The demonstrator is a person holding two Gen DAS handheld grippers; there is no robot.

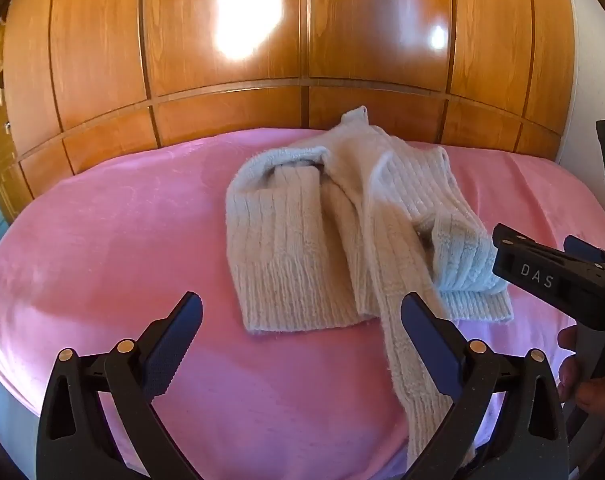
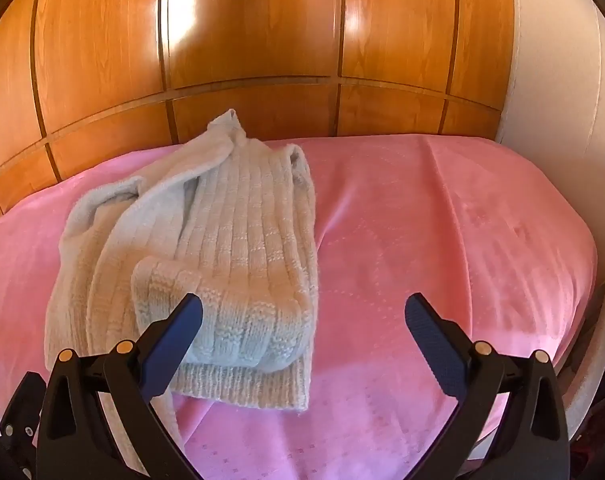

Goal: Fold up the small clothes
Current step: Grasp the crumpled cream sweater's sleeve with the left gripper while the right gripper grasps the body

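nearest to us in the left wrist view, our left gripper [image 1: 301, 334] stands with its jaws spread wide, gripping nothing; one long sleeve [image 1: 416, 364] of the cream knit sweater [image 1: 302, 236] runs down between the fingers toward the near edge of the bed, passing just beside the right-hand finger, though we cannot tell whether it touches. at the right edge of that view the right gripper [image 1: 550, 274] shows side-on just beside the sweater's folded right part.

in the right wrist view, our right gripper [image 2: 303, 334] is likewise spread wide and holds nothing. its left-hand finger [image 2: 174, 344] overlaps the near hem of the sweater [image 2: 222, 240] in the picture; we cannot tell if it rests on the knit or hovers above it. the other finger is over bare blanket.

the sweater lies partly folded on the pink blanket [image 2: 442, 240], between the near and far edges of the bed, its collar pointing to the far edge.

beyond the far edge rise glossy wooden wardrobe doors [image 2: 254, 24].
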